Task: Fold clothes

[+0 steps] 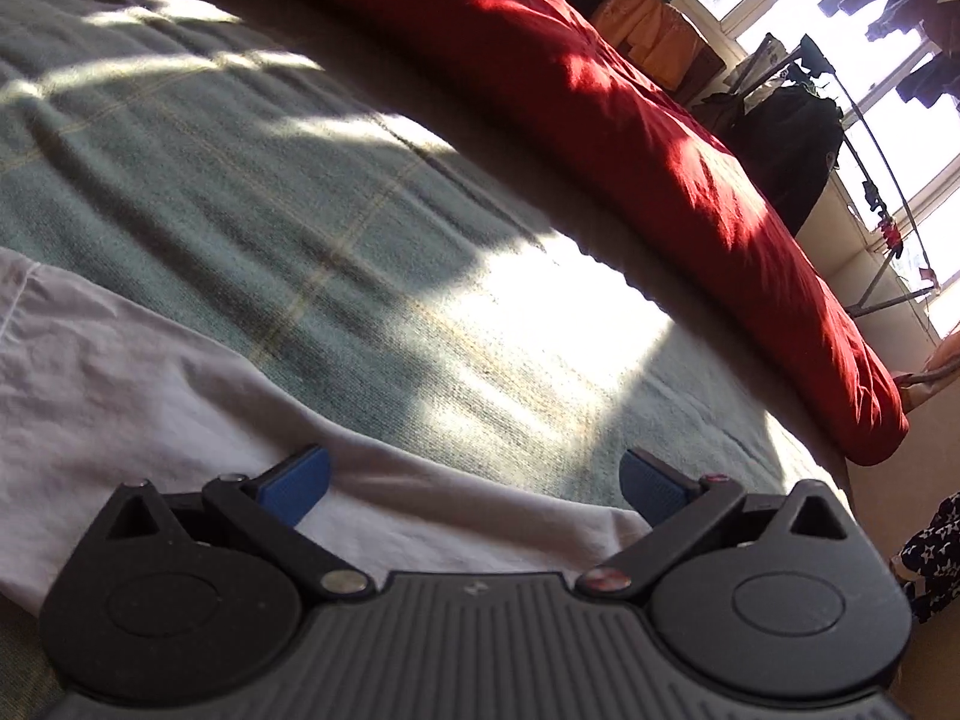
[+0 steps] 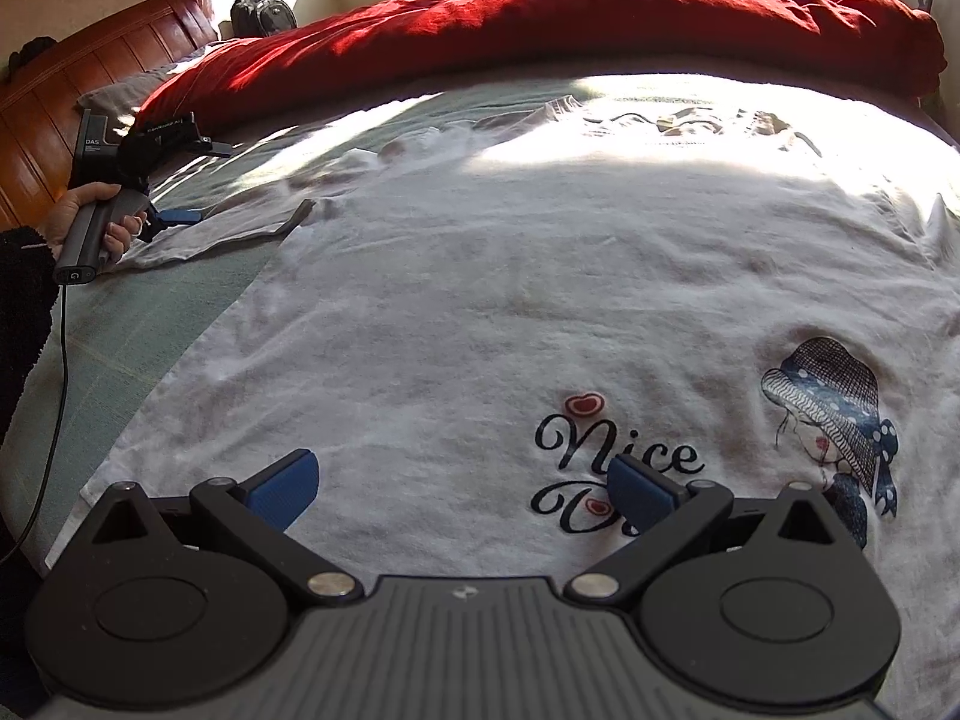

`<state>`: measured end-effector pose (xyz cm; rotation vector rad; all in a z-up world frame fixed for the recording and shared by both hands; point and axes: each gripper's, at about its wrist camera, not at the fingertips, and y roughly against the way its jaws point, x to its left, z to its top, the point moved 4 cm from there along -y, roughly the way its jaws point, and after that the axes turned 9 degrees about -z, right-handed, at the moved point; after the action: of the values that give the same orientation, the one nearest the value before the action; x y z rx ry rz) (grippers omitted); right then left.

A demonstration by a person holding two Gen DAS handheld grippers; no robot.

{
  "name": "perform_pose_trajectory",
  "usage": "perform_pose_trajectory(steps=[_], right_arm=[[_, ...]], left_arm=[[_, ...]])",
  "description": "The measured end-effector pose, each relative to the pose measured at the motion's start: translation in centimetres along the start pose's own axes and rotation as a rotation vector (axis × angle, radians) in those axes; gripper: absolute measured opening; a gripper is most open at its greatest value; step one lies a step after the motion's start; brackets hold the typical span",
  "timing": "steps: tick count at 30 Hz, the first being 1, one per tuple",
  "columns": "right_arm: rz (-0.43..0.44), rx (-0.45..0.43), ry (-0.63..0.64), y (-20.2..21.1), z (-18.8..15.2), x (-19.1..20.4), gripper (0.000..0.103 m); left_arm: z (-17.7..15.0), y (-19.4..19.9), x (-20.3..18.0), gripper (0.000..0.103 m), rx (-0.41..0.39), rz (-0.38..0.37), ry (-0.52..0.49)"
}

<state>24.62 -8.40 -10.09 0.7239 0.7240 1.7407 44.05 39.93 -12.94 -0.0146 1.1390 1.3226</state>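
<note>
We saw the shirt (image 2: 510,276) lying flat, white crinkled cotton with "Nice" print; both grippers (image 1: 474,489) (image 2: 461,489) gaped wide, empty.

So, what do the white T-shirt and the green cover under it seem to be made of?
The white T-shirt looks like soft cotton knit, matte; it lies limp with fine wrinkles and a printed picture. The green cover looks like a woven or knitted blanket, matte, with a coarse visible texture and faint yellow check lines. The exact fibre of either cannot be told.
</note>
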Motion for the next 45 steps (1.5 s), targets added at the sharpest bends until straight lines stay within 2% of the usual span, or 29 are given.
perform_pose_trajectory(steps=[2, 5, 6, 11, 17, 21, 22, 25, 27, 30, 38, 43, 45], right_arm=[[0.003, -0.001, 0.004, 0.0, 0.0, -0.1, 0.103], [0.006, 0.0, 0.009, -0.1, -0.1, -0.1, 0.103], [0.004, 0.0, 0.01, -0.1, 0.0, -0.1, 0.103], [-0.009, -0.002, 0.01, 0.0, -0.1, 0.2, 0.103], [-0.031, 0.008, 0.024, -0.3, -0.1, 0.5, 0.103], [-0.043, 0.01, 0.038, -0.5, -0.1, 0.7, 0.103], [-0.044, 0.008, 0.039, -0.5, -0.1, 0.8, 0.103], [-0.05, 0.004, 0.046, -0.6, -0.2, 0.9, 0.103], [-0.048, 0.001, 0.052, -0.5, -0.2, 0.9, 0.103], [-0.035, -0.004, 0.049, -0.5, -0.3, 0.7, 0.103], [-0.027, -0.008, 0.041, -0.4, -0.3, 0.6, 0.103], [-0.02, -0.007, 0.041, -0.4, -0.3, 0.5, 0.103], [-0.019, -0.008, 0.048, -0.4, -0.4, 0.5, 0.103]], left_arm=[[-0.3, 1.5, 0.9, 0.102, -0.022, 0.0, -0.005], [0.5, 4.0, 2.3, 0.102, -0.061, 0.086, 0.008], [0.9, 4.6, 2.6, 0.102, -0.067, 0.091, 0.027], [2.3, 5.3, 2.6, 0.102, -0.076, 0.023, 0.055], [2.6, 2.3, -0.1, 0.102, -0.045, -0.104, 0.052], [1.7, -0.2, -2.3, 0.102, 0.018, -0.166, 0.016], [1.3, -0.7, -2.7, 0.102, 0.034, -0.166, 0.002], [-0.6, -2.1, -2.5, 0.102, 0.123, -0.096, 0.005], [-1.9, -1.6, -2.7, 0.102, 0.127, -0.082, -0.035], [-3.1, -0.4, -3.5, 0.102, 0.18, -0.05, -0.096], [1.3, -2.1, -6.0, 0.102, 0.075, -0.096, -0.056], [0.6, -4.2, -5.4, 0.102, 0.131, -0.064, -0.033], [-0.5, -3.5, -5.4, 0.102, 0.144, -0.077, -0.054]])
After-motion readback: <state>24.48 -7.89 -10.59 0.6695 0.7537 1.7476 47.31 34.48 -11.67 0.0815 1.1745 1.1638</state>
